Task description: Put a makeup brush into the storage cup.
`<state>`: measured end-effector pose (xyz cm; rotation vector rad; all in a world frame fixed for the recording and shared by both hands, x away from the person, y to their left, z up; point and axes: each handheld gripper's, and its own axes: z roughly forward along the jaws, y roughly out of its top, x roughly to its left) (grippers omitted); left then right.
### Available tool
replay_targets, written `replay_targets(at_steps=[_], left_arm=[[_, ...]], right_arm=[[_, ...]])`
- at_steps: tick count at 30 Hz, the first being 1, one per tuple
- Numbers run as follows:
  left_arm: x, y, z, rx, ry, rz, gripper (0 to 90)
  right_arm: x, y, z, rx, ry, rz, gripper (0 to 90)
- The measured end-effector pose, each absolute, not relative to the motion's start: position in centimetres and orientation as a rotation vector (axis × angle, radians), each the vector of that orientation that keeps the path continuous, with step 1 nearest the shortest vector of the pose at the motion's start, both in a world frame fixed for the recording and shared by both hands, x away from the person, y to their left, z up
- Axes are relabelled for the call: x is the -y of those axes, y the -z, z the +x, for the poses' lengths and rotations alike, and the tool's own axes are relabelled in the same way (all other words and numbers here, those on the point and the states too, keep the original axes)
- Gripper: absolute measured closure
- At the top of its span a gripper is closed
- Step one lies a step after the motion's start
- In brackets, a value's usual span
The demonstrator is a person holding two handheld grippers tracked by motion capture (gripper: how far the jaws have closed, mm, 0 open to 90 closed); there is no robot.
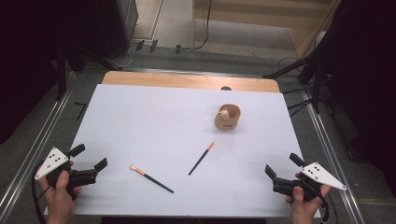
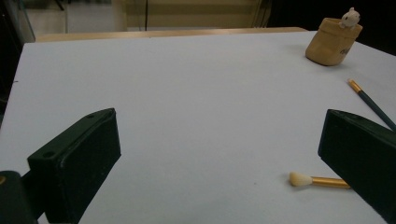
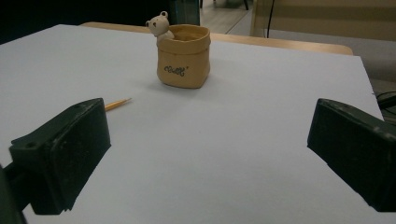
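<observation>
1. Landmark: tan holder [image 1: 228, 117] with a small bear figure on its rim, standing upright on the white sheet [image 1: 163, 116] toward the far right.
2. Brush with pale tuft [image 1: 150, 178] lies flat, well nearer the person than the holder and to its left; tuft end points left.
3. Second brush [image 1: 201, 158] lies between the first brush and the holder, its gold end aimed up toward the holder; apart from both.
4. Left gripper [image 1: 88, 161]: jaws spread wide, nothing between them; far left of the holder, at the sheet's near corner. The pale-tufted brush lies just beside its right jaw in the left gripper view.
5. Right gripper [image 1: 283, 167]: jaws wide apart, empty; nearer than the holder, off to its right.
</observation>
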<state>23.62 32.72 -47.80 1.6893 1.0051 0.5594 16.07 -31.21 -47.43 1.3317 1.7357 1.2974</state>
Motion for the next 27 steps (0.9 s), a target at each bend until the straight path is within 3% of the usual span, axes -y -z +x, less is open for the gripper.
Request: replay_targets(at_steps=[27], left_arm=[[-32.4, 47.8, 24.0, -1.0, -0.546, 1.684, 0.0]], right_arm=[[26.0, 46.2, 18.4, -1.859, -1.289, 1.265, 0.0]])
